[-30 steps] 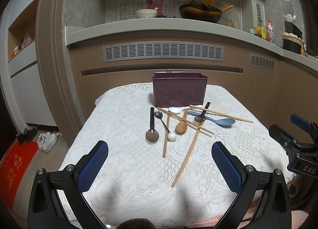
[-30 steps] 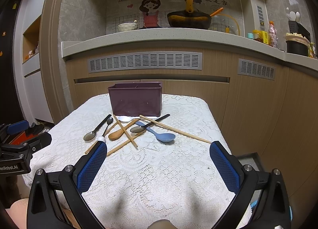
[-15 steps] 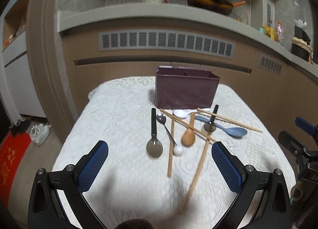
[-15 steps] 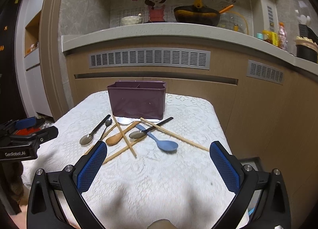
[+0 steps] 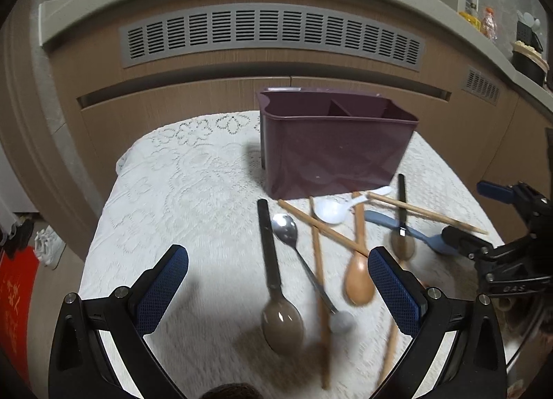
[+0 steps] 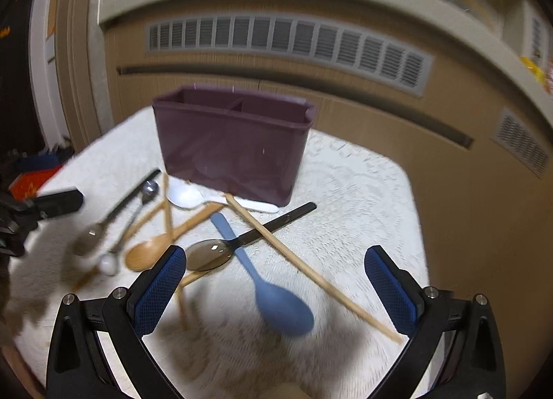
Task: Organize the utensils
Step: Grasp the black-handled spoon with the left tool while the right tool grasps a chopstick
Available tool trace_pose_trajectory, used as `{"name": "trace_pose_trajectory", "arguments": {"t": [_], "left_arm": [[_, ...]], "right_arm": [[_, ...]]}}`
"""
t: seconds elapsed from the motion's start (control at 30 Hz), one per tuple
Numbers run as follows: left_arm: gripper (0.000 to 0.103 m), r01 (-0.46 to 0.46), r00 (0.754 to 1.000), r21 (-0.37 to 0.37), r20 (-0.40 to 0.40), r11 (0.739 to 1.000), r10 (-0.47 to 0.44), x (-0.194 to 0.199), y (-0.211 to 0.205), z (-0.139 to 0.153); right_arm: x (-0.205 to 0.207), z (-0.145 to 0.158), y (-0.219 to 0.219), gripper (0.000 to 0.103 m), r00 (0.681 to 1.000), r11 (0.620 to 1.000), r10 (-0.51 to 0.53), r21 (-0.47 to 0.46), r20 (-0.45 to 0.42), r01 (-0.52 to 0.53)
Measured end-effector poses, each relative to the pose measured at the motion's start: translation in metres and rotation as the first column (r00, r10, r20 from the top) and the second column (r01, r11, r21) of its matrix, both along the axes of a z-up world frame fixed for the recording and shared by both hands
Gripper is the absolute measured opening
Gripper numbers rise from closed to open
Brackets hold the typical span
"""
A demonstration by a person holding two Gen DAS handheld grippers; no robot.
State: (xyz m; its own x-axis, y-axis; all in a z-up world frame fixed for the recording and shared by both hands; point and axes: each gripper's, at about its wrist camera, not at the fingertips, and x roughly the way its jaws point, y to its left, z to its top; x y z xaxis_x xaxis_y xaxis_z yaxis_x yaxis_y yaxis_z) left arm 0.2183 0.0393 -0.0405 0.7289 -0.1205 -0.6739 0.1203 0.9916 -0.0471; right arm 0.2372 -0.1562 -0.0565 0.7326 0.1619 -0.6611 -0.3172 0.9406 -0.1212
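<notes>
The left hand-held gripper (image 5: 276,291) hangs over the near part of the desk (image 5: 179,198), its blue-padded fingers spread wide with nothing between them. The right hand-held gripper (image 6: 274,290) is spread the same way and holds nothing.

The utensils lie loose on the white lace cloth in front of a purple caddy (image 5: 335,146), which stands upright at the far side of the desk and shows an inner divider. Below the left gripper lies a dark-handled spoon (image 5: 274,281) with its bowl toward the camera, just beside a thin metal spoon (image 5: 300,253) and a wooden spoon (image 5: 359,267). Several chopsticks (image 5: 319,281) cross over and under these, tangling the pile. A white spoon (image 5: 337,209) rests against the caddy's foot.

In the right view a blue spoon (image 6: 269,285) lies between the fingers, its handle crossing another dark-handled spoon (image 6: 238,241), with a long chopstick (image 6: 304,267) slanting across both.

Behind the desk runs a wooden cabinet front with a grey vent grille (image 5: 269,32). White shoes (image 5: 48,247) sit on the floor at left.

Both views are blurred near the bottom, so the nearest spoon bowls and chopstick ends are smeared. Each gripper appears only partly at the edge of the other's view.
</notes>
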Motion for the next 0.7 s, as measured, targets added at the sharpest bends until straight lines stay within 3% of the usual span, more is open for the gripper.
{"name": "trace_pose_trajectory", "arguments": {"t": [0.1,0.17,0.23,0.37,0.53,0.7], "left_arm": [[0.103,-0.009,1.0,0.018,0.006,1.0,0.008,0.01,0.006,-0.006],[0.103,-0.02,1.0,-0.002,0.001,1.0,0.02,0.015,0.013,-0.009],[0.103,-0.026,1.0,-0.029,-0.008,0.999,0.026,0.018,0.019,-0.011],[0.103,-0.02,1.0,-0.045,-0.02,0.999,0.019,0.023,0.022,-0.015],[0.103,0.023,0.998,-0.027,-0.056,0.999,-0.024,0.025,0.014,-0.02],[0.103,0.15,0.983,-0.01,-0.108,0.989,-0.15,0.03,-0.018,-0.017]], "right_arm": [[0.02,-0.014,-0.002,0.1,0.999,1.0,0.015,-0.02,-0.042,-0.016],[0.03,-0.019,-0.004,0.087,0.998,0.999,0.029,-0.034,-0.064,-0.031],[0.04,-0.026,-0.007,0.061,0.993,0.996,0.048,-0.064,-0.107,-0.055],[0.053,-0.038,-0.005,0.045,0.981,0.991,0.084,-0.084,-0.172,-0.1],[0.058,-0.042,0.0,0.017,0.961,0.988,0.131,-0.045,-0.242,-0.146],[0.047,-0.032,-0.009,0.008,0.959,0.99,0.133,-0.002,-0.251,-0.138]]}}
